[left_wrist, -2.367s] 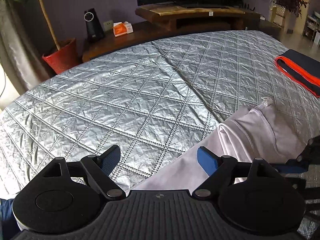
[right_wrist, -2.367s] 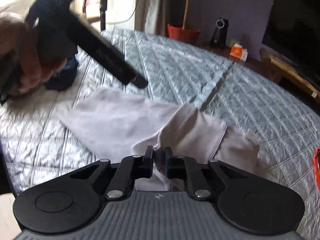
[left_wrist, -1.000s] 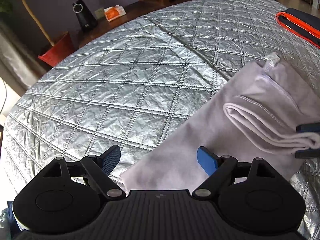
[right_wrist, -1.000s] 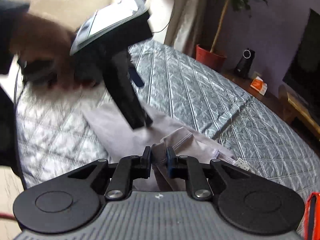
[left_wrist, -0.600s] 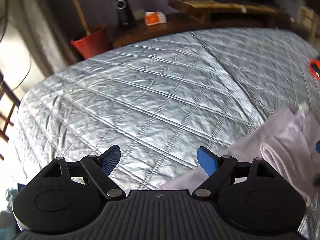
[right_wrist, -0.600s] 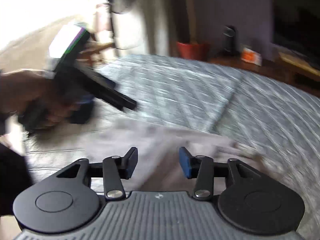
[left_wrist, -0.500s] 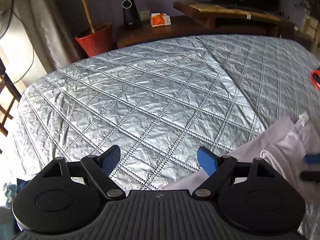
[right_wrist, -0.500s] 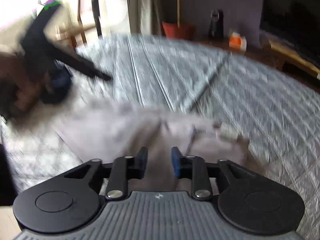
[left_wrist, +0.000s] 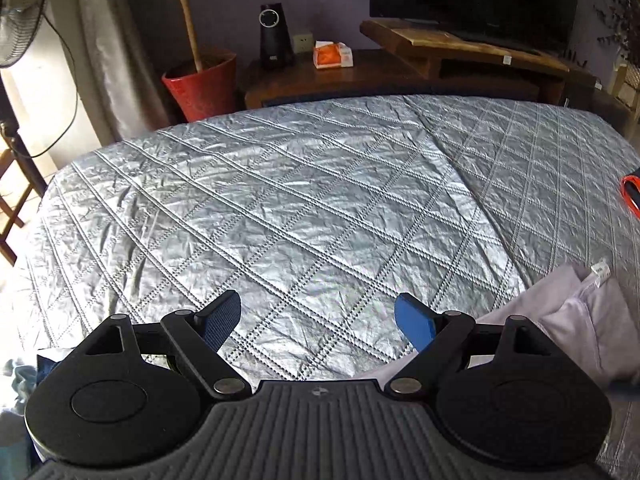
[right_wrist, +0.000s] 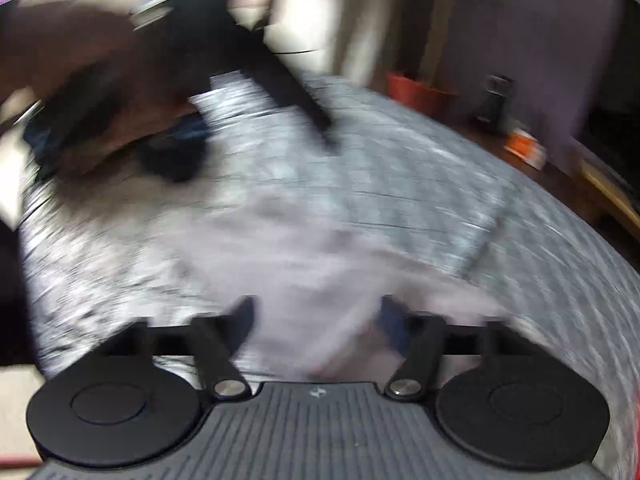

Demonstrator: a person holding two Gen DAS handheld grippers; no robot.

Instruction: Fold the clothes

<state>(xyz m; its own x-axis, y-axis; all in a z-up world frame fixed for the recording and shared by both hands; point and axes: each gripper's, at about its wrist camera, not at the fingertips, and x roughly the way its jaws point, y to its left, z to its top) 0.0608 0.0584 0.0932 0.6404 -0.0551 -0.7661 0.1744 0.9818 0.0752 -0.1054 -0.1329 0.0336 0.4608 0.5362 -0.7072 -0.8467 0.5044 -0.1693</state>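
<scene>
Bed surface: silver-grey quilted bedspread (left_wrist: 304, 208) fills my left wrist view, with a dark wooden TV stand (left_wrist: 460, 52) and a red plant pot (left_wrist: 202, 86) behind it at the top of the frame.
Garment: pale lilac knit garment (left_wrist: 576, 324) lies at the lower right of the left view, one layer lapped over another, a white label at its upper corner; in the right view it is a blurred pale patch (right_wrist: 320, 264) at centre frame, so I cannot read its edges there.
Right gripper: right gripper (right_wrist: 316, 316) hangs just over the garment, jaws spread wide, nothing between them.
Left gripper: left gripper (left_wrist: 318, 314) sits over bare quilt just beside the garment's edge, blue pads far apart, empty; in the right view I see it blurred (right_wrist: 256, 60) in my left hand (right_wrist: 80, 80) at upper left.
Doing it well: I judge a fold is partly made; I would let the blur settle, then pinch at a seam corner and keep both edges aligned.
Change: half a second ago the right jaws were nearly together; now they are wide. The left view has barely shifted.
Far edge: orange-trimmed dark folded cloth (left_wrist: 631, 194) peeks in at the right.
</scene>
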